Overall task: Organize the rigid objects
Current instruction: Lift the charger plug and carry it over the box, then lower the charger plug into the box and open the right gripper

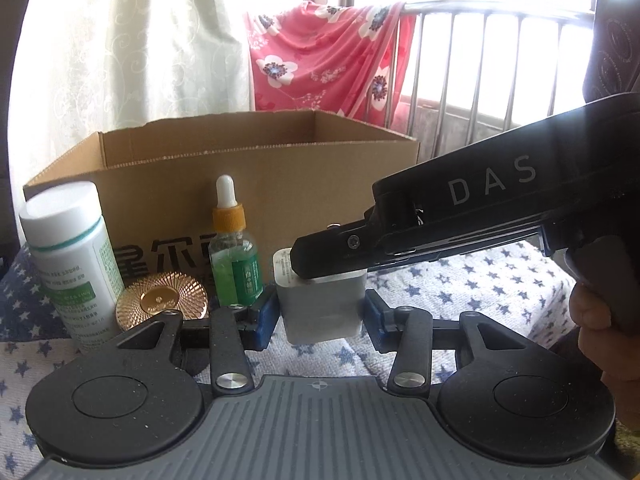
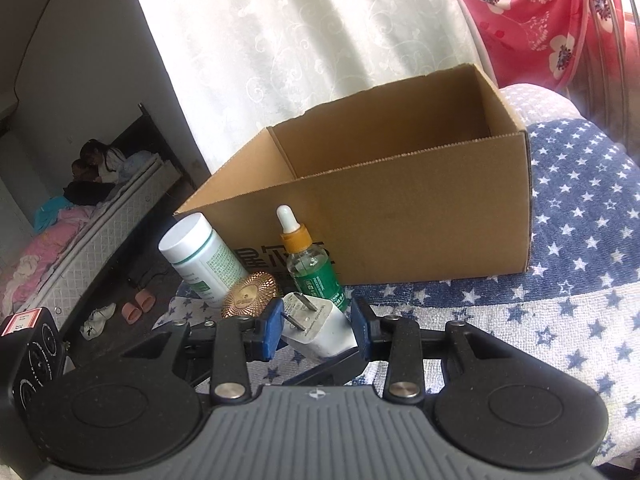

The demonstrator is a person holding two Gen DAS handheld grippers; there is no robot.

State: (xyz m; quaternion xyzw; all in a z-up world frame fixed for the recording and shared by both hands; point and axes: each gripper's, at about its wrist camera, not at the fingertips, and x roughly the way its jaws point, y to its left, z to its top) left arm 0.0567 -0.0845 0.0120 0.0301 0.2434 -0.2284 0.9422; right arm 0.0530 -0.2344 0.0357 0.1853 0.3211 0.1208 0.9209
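White charger plug [image 2: 320, 330] sits clamped between both grippers, left gripper [image 1: 320, 316] and right gripper [image 2: 316, 326] each pinching it above the star-print cloth [image 2: 560, 320], just before the cardboard box [image 2: 400, 216].

Left gripper [image 1: 320, 314]: I see its blue fingers [image 1: 264, 322] set against both sides of the white charger [image 1: 320, 304], pointing slightly downward.
Right gripper [image 2: 316, 326]: reaches in from the right, fingers [image 2: 272, 328] clamped on the same charger's top.
Hand [image 1: 600, 344]: mine, wrapped round the right gripper's handle.
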